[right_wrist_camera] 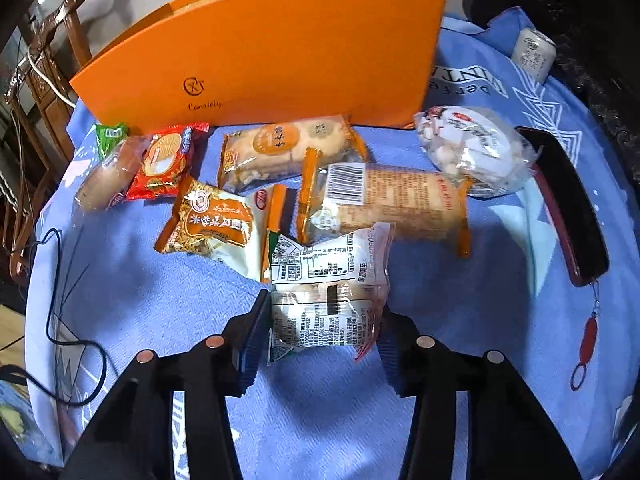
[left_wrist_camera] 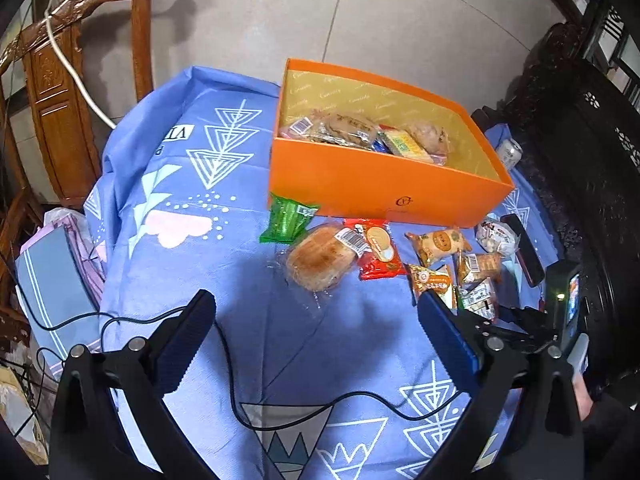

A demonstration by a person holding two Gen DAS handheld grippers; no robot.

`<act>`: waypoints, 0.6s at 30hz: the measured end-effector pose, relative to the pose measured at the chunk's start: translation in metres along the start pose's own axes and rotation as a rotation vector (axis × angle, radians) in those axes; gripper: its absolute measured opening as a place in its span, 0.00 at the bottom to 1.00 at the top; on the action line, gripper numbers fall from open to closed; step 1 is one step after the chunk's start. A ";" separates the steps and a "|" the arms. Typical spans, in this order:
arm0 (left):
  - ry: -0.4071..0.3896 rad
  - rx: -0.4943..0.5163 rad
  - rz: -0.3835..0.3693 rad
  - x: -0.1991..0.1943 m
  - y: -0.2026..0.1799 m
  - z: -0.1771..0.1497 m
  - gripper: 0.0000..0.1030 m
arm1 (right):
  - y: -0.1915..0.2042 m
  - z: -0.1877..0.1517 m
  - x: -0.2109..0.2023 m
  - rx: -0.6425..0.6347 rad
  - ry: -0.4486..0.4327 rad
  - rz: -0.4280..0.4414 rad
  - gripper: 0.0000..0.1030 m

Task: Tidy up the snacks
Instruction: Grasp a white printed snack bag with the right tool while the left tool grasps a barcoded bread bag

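Observation:
An open orange box (left_wrist_camera: 384, 192) stands on the blue cloth with several snacks (left_wrist_camera: 360, 132) inside. In front of it lie a green packet (left_wrist_camera: 288, 218), a wrapped bun (left_wrist_camera: 320, 256), a red packet (left_wrist_camera: 378, 248) and orange packets (left_wrist_camera: 438, 242). My left gripper (left_wrist_camera: 316, 300) is open over bare cloth just short of the bun, with nothing between its fingers. My right gripper (right_wrist_camera: 324, 320) is shut on a clear packet with a white label (right_wrist_camera: 328, 288), both pads against its sides. Beyond it lie a noodle packet (right_wrist_camera: 216, 220), a long barcoded packet (right_wrist_camera: 384, 200) and a white packet (right_wrist_camera: 468, 148).
A dark phone-like case (right_wrist_camera: 564, 208) lies at the right and a small can (right_wrist_camera: 534, 54) at the back right. A black cable (left_wrist_camera: 360, 400) crosses the cloth near me. A carved wooden chair (left_wrist_camera: 60, 80) stands left and dark furniture (left_wrist_camera: 580, 120) right.

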State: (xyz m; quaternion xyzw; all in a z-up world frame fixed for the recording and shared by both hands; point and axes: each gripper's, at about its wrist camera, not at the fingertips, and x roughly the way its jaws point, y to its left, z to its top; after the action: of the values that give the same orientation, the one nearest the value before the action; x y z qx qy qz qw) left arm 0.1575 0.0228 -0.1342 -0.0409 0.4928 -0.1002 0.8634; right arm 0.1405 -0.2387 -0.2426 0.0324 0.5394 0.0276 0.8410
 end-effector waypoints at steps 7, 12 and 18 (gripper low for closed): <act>0.054 0.058 0.001 0.031 -0.009 0.001 0.96 | -0.003 -0.009 -0.022 0.032 -0.027 0.040 0.46; 0.043 0.140 -0.011 0.058 -0.013 0.006 0.96 | -0.002 -0.013 -0.034 0.080 -0.031 0.084 0.46; 0.060 0.308 -0.017 0.107 -0.021 0.008 0.96 | -0.002 -0.014 -0.040 0.104 -0.017 0.098 0.46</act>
State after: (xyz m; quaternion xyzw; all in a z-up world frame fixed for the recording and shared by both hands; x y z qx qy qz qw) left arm 0.2148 -0.0207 -0.2168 0.0910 0.4968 -0.1834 0.8434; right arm 0.1108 -0.2434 -0.2127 0.1027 0.5305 0.0404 0.8405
